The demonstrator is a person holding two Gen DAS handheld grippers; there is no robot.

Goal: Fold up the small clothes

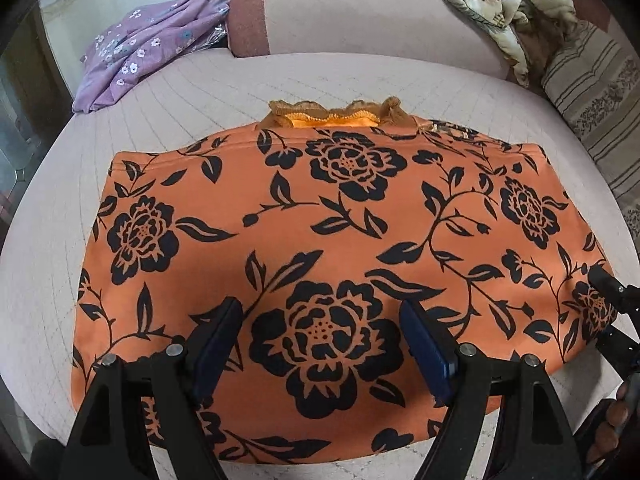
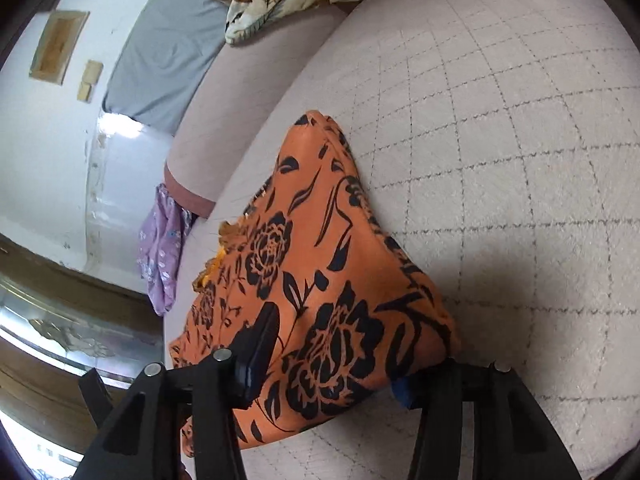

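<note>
A: Nearest the lens in the left wrist view, the left gripper (image 1: 322, 344) hung with its 2 fingers spread wide over the orange floral garment (image 1: 320, 248), nothing caught between the blue pads (image 1: 426, 344).

B: And the biggest thing in the scene?

A: The pale quilted cushion (image 1: 168, 112) of a sofa, which carried everything. Behind it ran a padded backrest (image 1: 360, 12). The garment lay spread flat across the middle of the cushion, its black flower print up, with a strip of lace trim (image 1: 332, 110) showing at the far edge.

B: What about the other claw?

A: The right gripper (image 2: 332, 356) sat at the garment's right-hand corner. In the right wrist view that corner (image 2: 400, 344) was bunched and lifted off the cushion, lying between the 2 fingers. The right finger was hidden under the cloth, so whether the pads pressed on the fabric could not be told.

B: Anything else around?

A: A purple flowered cloth (image 1: 148, 56) lay well apart at the far left edge of the cushion, a crumpled cream patterned cloth (image 1: 508, 8) was heaped on the backrest at right, and a striped pillow (image 1: 592, 92) stood beside it. The person's fingertips (image 1: 612, 420) showed at the lower right, around the right gripper's handle.
</note>
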